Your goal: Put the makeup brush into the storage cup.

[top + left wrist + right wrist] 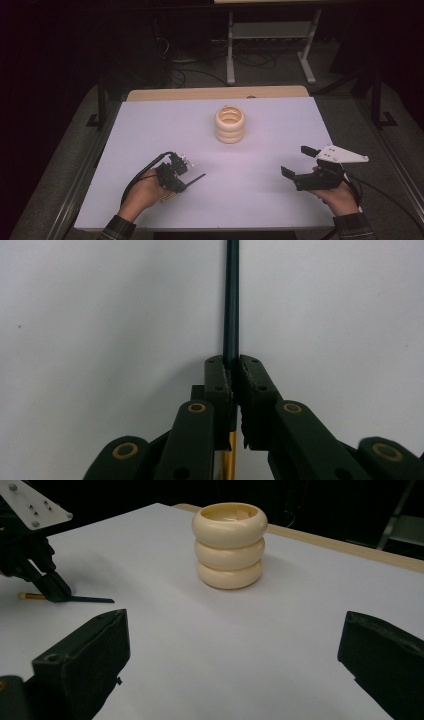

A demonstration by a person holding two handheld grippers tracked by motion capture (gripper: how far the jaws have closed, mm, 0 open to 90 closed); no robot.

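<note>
Left gripper (232, 371) is clamping its jaws on a thin dark-green stick w/ yellow rear end (231, 300), tip poking fwd beyond the jaws over the white counter (150, 130). Right gripper (230, 655) is sitting w/ jaws wide apart, cream ribbed three-ring plastic pot (229, 545) standing ahead between them, well apart.

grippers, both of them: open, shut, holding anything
Left gripper: shut on a thin dark stick with a yellow rear end.
Right gripper: open, jaws wide apart, holding nothing, pointed toward the cream ringed holder.
</note>
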